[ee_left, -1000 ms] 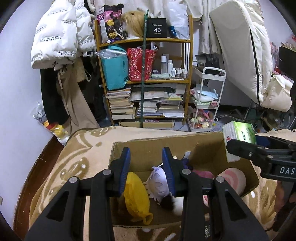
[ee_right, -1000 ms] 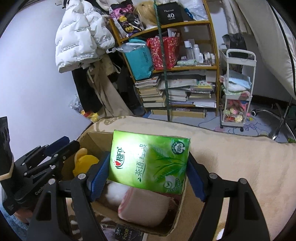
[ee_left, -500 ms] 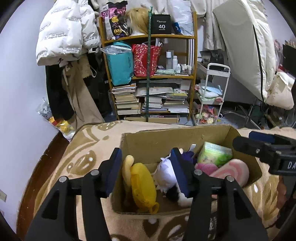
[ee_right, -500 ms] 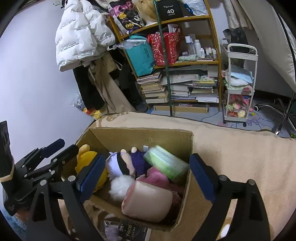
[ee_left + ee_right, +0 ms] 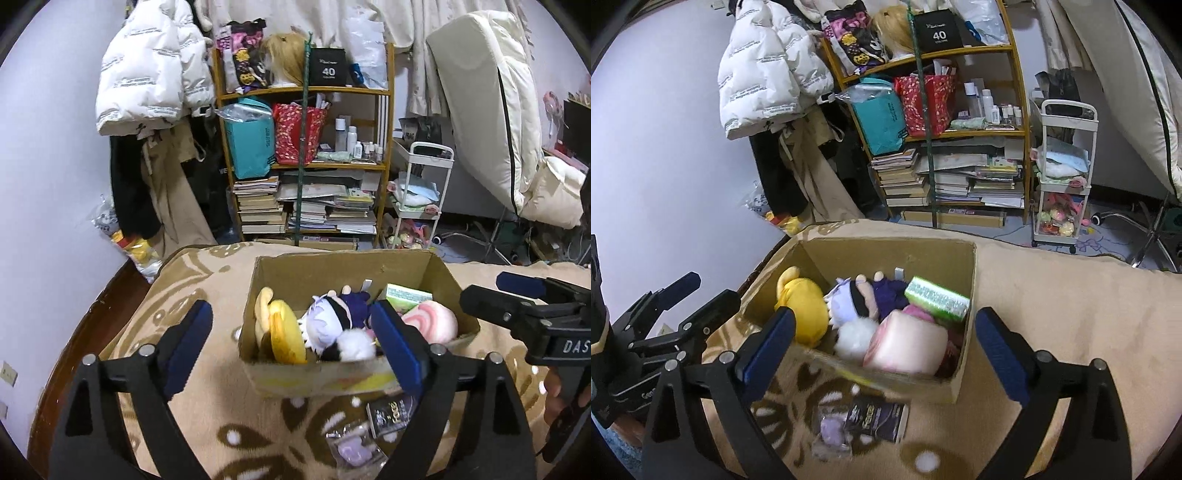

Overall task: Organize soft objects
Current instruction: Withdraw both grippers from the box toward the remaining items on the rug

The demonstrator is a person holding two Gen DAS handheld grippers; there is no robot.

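A cardboard box (image 5: 343,269) (image 5: 886,254) stands on a beige patterned blanket. Inside lie a yellow plush (image 5: 286,332) (image 5: 805,306), a white and purple doll plush (image 5: 328,317) (image 5: 849,299), a pink roll cushion (image 5: 428,321) (image 5: 905,347) and a green tissue pack (image 5: 408,295) (image 5: 936,297). My left gripper (image 5: 291,343) is open and empty, in front of the box. My right gripper (image 5: 886,343) is open and empty, in front of the box; it also shows at the right of the left wrist view (image 5: 517,299).
A dark packet (image 5: 391,410) (image 5: 879,417) and a small purple item (image 5: 351,448) (image 5: 833,432) lie on the blanket (image 5: 207,387) (image 5: 1052,295) before the box. A cluttered bookshelf (image 5: 306,162), a white cart (image 5: 417,199) and hanging coats (image 5: 151,85) stand behind.
My right gripper let the green tissue pack go into the box and opened wide. Both grippers pulled back from the box; my left gripper opened wider.
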